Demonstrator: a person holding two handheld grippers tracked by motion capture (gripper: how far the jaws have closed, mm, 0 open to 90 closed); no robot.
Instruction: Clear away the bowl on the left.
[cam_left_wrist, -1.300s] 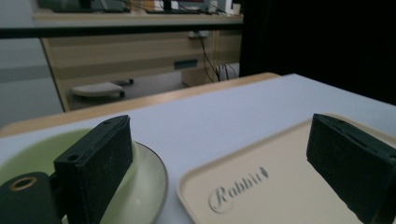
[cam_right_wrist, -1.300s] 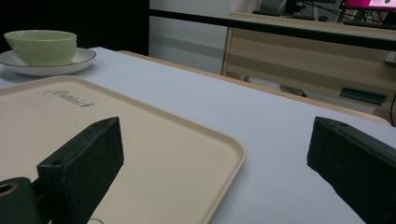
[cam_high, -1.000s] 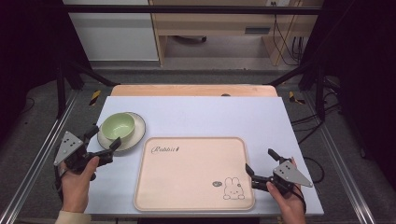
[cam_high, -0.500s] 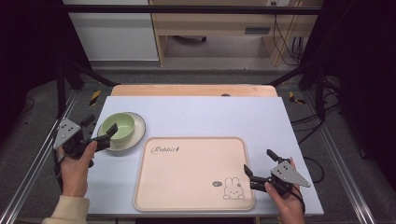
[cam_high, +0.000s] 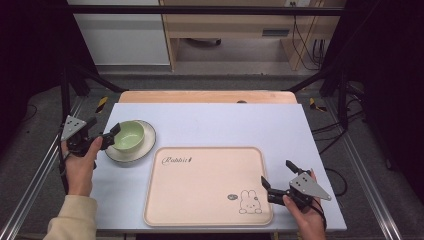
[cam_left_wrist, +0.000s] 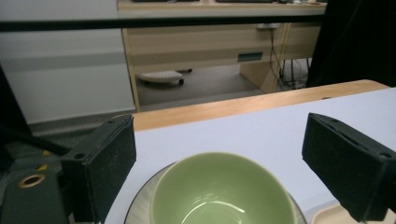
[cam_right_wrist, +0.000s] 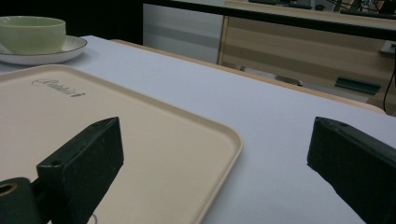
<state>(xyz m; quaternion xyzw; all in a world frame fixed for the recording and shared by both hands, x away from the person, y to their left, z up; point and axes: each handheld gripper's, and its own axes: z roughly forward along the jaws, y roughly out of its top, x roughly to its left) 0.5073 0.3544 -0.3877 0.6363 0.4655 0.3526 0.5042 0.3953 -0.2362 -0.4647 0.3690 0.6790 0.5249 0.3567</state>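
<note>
A pale green bowl (cam_high: 129, 135) is seen upright and empty, set on a cream plate (cam_high: 144, 147) with a thin dark rim at the left of the white table. The plate is placed just beside the far left corner of a beige tray (cam_high: 205, 189) (marked with the word "Rabbit" and a small rabbit drawing), which is laid flat and bare at the table's near middle.
</note>
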